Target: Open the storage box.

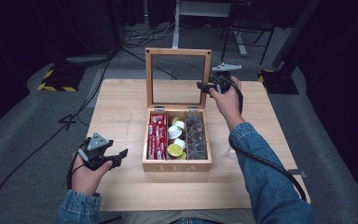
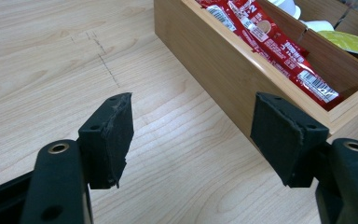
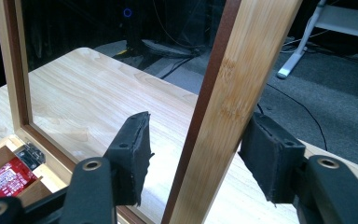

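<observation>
A wooden tea box (image 1: 177,165) stands mid-table with its glass-paned lid (image 1: 178,52) raised upright. It holds red packets (image 1: 157,135), white and yellow-green capsules (image 1: 176,140) and dark capsules (image 1: 196,135). My right gripper (image 1: 203,85) is at the lid's right edge. In the right gripper view it (image 3: 200,126) is open, its jaws straddling the lid's frame post (image 3: 228,79); the right pad (image 3: 270,154) lies against the post and the left pad stands apart. My left gripper (image 1: 121,156) rests open on the table left of the box, holding nothing (image 2: 193,105), beside the box wall (image 2: 205,56).
The light wooden table (image 1: 121,107) has bare surface left and behind the box. A small clear object (image 1: 231,152) lies right of the box under the right forearm. Cables, a desk leg and stands sit on the grey floor beyond the far edge.
</observation>
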The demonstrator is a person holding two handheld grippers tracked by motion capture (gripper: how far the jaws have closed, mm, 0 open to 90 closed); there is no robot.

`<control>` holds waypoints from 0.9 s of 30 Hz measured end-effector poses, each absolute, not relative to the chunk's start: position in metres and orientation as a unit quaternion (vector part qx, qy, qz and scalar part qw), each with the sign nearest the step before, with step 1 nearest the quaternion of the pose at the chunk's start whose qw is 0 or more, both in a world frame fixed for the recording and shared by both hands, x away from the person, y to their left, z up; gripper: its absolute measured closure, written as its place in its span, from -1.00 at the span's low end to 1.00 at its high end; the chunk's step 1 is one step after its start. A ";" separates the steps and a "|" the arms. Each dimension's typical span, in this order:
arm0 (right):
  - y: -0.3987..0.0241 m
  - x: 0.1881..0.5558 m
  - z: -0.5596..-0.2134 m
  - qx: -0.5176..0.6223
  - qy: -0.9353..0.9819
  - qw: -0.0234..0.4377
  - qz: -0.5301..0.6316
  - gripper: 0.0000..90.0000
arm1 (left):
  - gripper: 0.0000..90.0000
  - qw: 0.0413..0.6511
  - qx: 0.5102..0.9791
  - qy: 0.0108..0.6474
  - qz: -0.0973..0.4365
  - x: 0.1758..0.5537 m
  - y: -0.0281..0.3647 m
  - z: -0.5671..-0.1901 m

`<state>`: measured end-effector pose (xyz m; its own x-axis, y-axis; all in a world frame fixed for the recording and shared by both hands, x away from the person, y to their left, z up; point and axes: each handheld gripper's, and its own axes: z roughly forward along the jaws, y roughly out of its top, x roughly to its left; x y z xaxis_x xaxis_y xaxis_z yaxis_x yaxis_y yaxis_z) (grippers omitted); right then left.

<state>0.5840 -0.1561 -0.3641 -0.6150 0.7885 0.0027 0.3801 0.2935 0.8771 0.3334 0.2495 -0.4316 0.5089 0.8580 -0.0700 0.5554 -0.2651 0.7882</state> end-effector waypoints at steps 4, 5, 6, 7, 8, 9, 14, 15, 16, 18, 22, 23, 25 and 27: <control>-0.155 0.584 -0.364 0.381 0.772 0.229 0.454 -0.09 | -0.32 0.397 0.772 0.459 0.187 0.334 0.250 -0.432; -0.155 0.584 -0.364 0.382 0.770 0.233 0.454 -0.14 | -0.33 0.397 0.772 0.459 0.187 0.335 0.250 -0.432; -0.155 0.583 -0.363 0.382 0.770 0.232 0.455 -0.16 | -0.33 0.397 0.772 0.459 0.187 0.335 0.250 -0.432; -0.155 0.583 -0.363 0.382 0.769 0.233 0.456 -0.18 | -0.33 0.397 0.772 0.460 0.187 0.336 0.250 -0.433; -0.156 0.583 -0.362 0.383 0.768 0.232 0.458 -0.19 | -0.33 0.398 0.771 0.461 0.185 0.337 0.250 -0.433; -0.157 0.582 -0.361 0.383 0.767 0.233 0.458 -0.20 | -0.33 0.398 0.772 0.460 0.185 0.337 0.250 -0.433; -0.163 0.579 -0.355 0.383 0.763 0.236 0.464 -0.27 | -0.33 0.399 0.772 0.461 0.180 0.342 0.252 -0.432; -0.166 0.575 -0.351 0.382 0.763 0.234 0.466 -0.31 | -0.33 0.398 0.770 0.464 0.179 0.347 0.253 -0.430; -0.166 0.575 -0.351 0.382 0.763 0.234 0.466 -0.31 | -0.34 0.398 0.770 0.464 0.179 0.347 0.253 -0.430; -0.170 0.570 -0.346 0.376 0.766 0.232 0.467 -0.34 | -0.34 0.399 0.771 0.465 0.174 0.351 0.254 -0.430; -0.178 0.559 -0.338 0.366 0.772 0.232 0.465 -0.37 | -0.34 0.389 0.778 0.462 0.174 0.358 0.251 -0.431; -0.180 0.556 -0.336 0.365 0.772 0.231 0.466 -0.37 | -0.34 0.389 0.779 0.461 0.174 0.359 0.250 -0.431; -0.186 0.546 -0.332 0.361 0.774 0.218 0.473 -0.44 | -0.35 0.388 0.782 0.457 0.171 0.362 0.248 -0.430; -0.189 0.540 -0.329 0.355 0.779 0.207 0.474 -0.44 | -0.35 0.388 0.782 0.457 0.170 0.363 0.247 -0.430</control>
<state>0.5395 -0.1888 -0.3291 -0.6630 0.7485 0.0137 0.3564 0.2995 0.8850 0.3629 0.2474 -0.4296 0.5248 0.8467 -0.0874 0.5824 -0.2823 0.7623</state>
